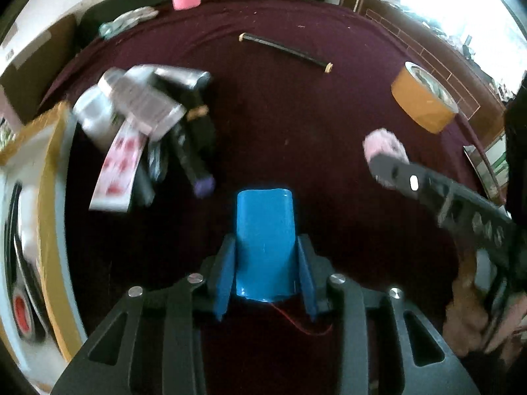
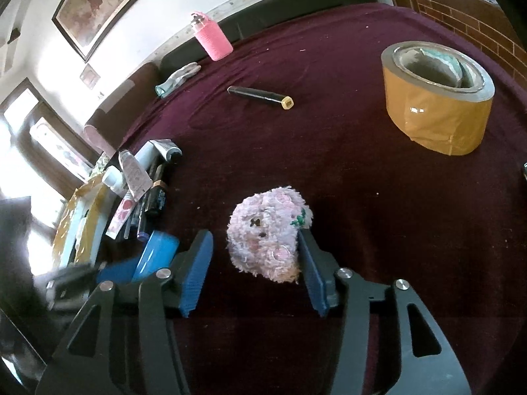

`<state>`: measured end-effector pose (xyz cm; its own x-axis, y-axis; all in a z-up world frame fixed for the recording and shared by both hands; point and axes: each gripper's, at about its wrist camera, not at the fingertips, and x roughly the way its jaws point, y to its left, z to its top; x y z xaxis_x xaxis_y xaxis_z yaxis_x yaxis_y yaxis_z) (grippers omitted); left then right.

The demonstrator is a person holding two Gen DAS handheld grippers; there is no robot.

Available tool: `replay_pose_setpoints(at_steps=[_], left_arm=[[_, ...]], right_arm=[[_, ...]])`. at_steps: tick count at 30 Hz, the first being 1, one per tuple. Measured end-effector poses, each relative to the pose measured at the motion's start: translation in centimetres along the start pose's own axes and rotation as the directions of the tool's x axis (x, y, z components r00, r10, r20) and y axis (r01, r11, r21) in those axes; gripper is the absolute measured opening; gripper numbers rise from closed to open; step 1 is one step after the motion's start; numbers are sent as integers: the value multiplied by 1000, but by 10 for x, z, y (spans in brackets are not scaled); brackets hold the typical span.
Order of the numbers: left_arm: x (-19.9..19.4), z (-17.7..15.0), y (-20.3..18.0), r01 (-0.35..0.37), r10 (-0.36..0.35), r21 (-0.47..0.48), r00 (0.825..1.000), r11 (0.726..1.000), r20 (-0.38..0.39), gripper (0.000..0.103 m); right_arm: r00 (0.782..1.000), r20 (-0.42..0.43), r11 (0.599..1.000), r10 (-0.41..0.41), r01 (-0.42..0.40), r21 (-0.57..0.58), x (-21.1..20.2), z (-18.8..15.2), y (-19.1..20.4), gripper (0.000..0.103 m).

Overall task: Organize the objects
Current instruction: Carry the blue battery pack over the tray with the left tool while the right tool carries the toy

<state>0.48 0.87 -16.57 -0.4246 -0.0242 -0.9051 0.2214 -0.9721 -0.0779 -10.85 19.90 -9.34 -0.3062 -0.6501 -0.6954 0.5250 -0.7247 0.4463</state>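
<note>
red wire (image 1: 306, 324) under blue pack (image 1: 265, 243): left view only

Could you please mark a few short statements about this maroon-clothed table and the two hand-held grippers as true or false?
1. The left hand-held gripper has a glossy blue cylindrical pack between its fingers. True.
2. The fluffy pink plush toy lies inside the brown tape roll. False: it lies apart from the roll, between the right hand-held gripper's fingers.
3. The black marker with a tan cap lies flat on the cloth. True.
4. The pink textured bottle lies on its side. False: it stands upright at the far edge.
</note>
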Motion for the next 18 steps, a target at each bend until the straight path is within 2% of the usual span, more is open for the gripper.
replay_pose_setpoints(at_steps=[3,5,10,13,18], left_arm=[[-5,-10,1,-4,5,-10,1000,1000,19,31],[-6,-12,3,5,-5,-21,999,1000,32,31],[-6,-15,8,36,-32,-55,997,998,67,31],[-13,-22,19,67,-57,-99,994,993,97,31],[-22,-34,35,93,-77,-144,991,985,110,31]], right_arm=[[1000,0,1000,-20,20,-9,0,-1,3,51],[999,2,998,-55,55,-11,0,-1,5,36],[993,10,993,-114,115,-34,1,-2,9,27],[989,48,989,-138,140,-45,-4,-4,12,25],[989,90,990,-115,121,-68,-10,-6,15,25]])
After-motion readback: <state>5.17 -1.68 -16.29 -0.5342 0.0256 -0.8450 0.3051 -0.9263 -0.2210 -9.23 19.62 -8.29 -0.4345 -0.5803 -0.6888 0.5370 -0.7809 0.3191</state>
